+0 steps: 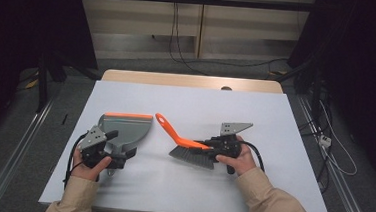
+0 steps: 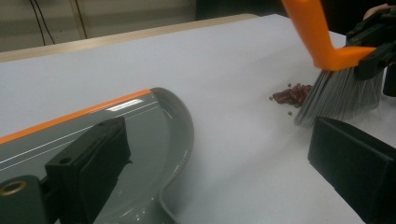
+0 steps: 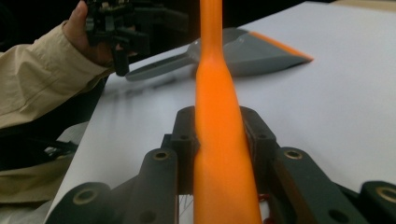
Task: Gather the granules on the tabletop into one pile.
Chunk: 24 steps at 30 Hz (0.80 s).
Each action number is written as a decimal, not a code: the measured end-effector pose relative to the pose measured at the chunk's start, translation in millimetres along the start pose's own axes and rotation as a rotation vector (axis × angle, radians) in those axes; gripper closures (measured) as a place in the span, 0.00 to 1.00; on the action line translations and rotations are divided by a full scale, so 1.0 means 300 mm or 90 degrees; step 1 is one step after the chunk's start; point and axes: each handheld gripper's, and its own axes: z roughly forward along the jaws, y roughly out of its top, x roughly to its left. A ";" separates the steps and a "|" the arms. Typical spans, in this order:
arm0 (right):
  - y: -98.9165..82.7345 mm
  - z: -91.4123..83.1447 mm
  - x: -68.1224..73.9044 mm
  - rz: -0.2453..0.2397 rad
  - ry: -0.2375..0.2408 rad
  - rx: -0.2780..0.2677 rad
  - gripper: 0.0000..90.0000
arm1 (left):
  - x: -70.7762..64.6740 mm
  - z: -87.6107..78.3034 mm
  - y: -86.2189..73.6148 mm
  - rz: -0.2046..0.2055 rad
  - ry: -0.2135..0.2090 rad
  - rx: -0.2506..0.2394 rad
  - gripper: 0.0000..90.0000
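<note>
A grey dustpan [image 1: 127, 127] with an orange lip lies at the left of the white tabletop [image 1: 201, 102]. My left gripper [image 1: 122, 144] stands open at the pan's handle end: one jaw hangs over the pan [image 2: 140, 121], the other is far off on bare table. My right gripper [image 1: 208, 146] is shut on the orange handle [image 3: 215, 93] of a brush [image 1: 174, 132]. Its grey bristles [image 2: 336, 93] rest on the table beside a small pile of red-brown beans [image 2: 292, 94]. The handle points up and away toward the dustpan [image 3: 252, 53].
A wooden table edge [image 1: 192, 81] runs behind the white top. Cables [image 1: 179, 55] trail on the floor behind the table and to its right. A stretch of bare white surface separates the pan's rim from the beans.
</note>
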 end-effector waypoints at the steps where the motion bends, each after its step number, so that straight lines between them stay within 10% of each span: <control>1: -0.005 0.004 -0.004 0.005 0.003 0.006 0.79 | -0.001 0.000 0.000 -0.003 0.000 -0.001 0.06; 24: 0.026 0.024 -0.074 -0.042 -0.010 0.008 0.79 | 0.005 -0.008 0.001 -0.003 0.005 -0.004 0.06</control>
